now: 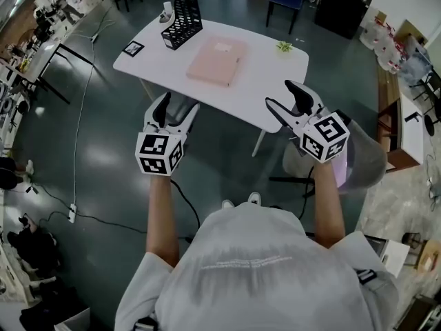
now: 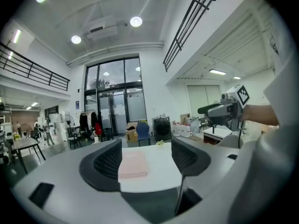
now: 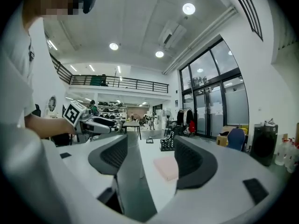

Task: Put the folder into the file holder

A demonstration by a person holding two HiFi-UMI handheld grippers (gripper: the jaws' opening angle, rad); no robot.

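A pink folder [image 1: 218, 61] lies flat in the middle of the white table [image 1: 275, 81]. It also shows as the pink folder [image 2: 133, 164] in the left gripper view and the pink folder [image 3: 167, 167] in the right gripper view. The black mesh file holder [image 1: 182, 20] stands at the table's far left, seen small as the file holder [image 3: 167, 143]. My left gripper [image 1: 176, 110] hovers open off the table's near edge, nothing between its fingers. My right gripper [image 1: 289, 96] is open too, over the near right corner, holding nothing.
A square marker card [image 1: 132, 47] lies at the table's left end and a small green thing [image 1: 284, 45] near its far right edge. A grey chair [image 1: 358, 158] stands by my right arm. A cable [image 1: 83, 116] runs across the floor at left.
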